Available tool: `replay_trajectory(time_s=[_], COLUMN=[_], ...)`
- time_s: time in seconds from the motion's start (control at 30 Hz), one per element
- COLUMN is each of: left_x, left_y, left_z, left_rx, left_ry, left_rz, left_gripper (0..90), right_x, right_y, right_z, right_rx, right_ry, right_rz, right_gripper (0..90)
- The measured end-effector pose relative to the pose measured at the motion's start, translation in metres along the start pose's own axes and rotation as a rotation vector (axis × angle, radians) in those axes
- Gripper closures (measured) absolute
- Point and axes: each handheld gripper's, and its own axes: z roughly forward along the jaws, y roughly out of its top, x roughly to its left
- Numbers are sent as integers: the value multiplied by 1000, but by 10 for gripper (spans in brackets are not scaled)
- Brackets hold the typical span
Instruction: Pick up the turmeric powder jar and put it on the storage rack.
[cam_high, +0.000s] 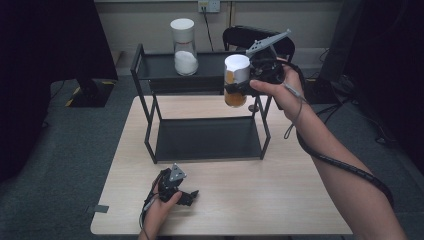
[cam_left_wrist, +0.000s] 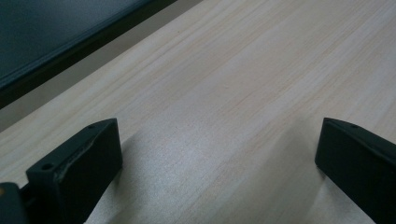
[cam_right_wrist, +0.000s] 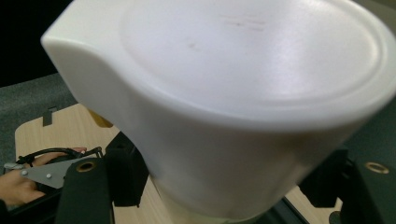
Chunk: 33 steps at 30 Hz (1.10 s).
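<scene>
My right gripper (cam_high: 239, 86) is shut on a clear jar with a white lid and orange contents (cam_high: 236, 80), held in the air at the right end of the black shelf's top tier (cam_high: 160, 67). The jar's white lid (cam_right_wrist: 243, 93) looms close in the right gripper view, with a black jaw on each side of it. A second white-lidded jar with white powder (cam_high: 184, 47) stands on the top tier. My left gripper (cam_high: 187, 196) rests on the wooden table (cam_high: 280, 200) near its front edge, its jaws open with nothing between them (cam_left_wrist: 219, 158).
The black two-tier shelf stands at the back of the table, its lower tier (cam_high: 205, 137) bare. A black chair (cam_high: 240, 37) is behind it. Grey carpet surrounds the table, and dark shapes stand at both sides of the room.
</scene>
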Motion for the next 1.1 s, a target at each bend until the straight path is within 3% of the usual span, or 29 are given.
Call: replay_trajectory(time_s=[0.4, 1.1], left_x=[0, 0], left_y=[0, 0], left_z=[0, 0], left_rx=[3, 2], left_ry=[-2, -1], left_rz=[1, 1], left_gripper=[1, 1], right_x=[2, -4], right_y=[30, 67], right_z=[-5, -4], right_rx=[-7, -26], right_ry=[-12, -25], right_rz=[-6, -2], right_gripper=[303, 303])
